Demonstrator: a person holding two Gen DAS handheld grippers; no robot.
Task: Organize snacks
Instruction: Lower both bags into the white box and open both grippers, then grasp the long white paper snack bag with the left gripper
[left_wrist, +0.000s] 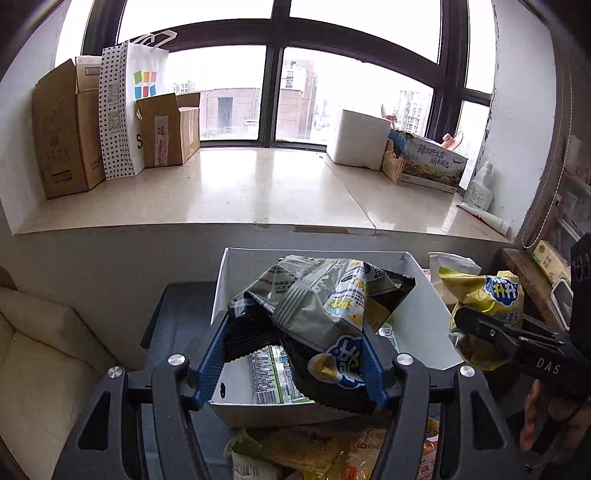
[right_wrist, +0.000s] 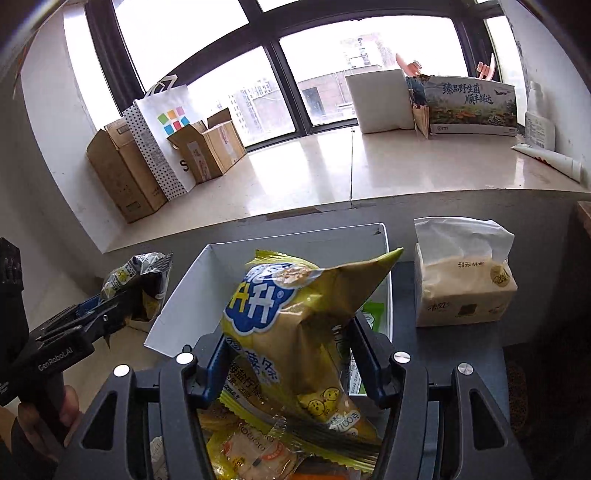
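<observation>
1. Left wrist view first: our left gripper has its blue fingers pinching a grey-and-black snack bag, holding it right over the white box.
2. So we're somewhere mid-job, we'd guess. The white box already has stuff in it: a green-and-white packet lies on the bottom, near side. It doesn't look full though.
3. Still left to do: a loose pile of snacks sits on the dark table, nearer to us than the box, under the gripper.
4. On the right of this view, our right gripper comes in with a yellow chip bag clamped in it, just beside the box's right wall.
5. Right wrist view now: the right gripper has its fingers squeezed onto the yellow chip bag, held in front of the white box, not dropped in yet.
6. Below it more loose snacks wait on the near side.
7. Left gripper shows up on the left, pinching its grey bag beside the box's left wall.
8. What's around: a tissue pack stands right of the box, and cardboard boxes sit far off on the windowsill, well out of the way.
9. Only real snag we can see: two puffy bags heading for one box, so they could crowd each other.
</observation>
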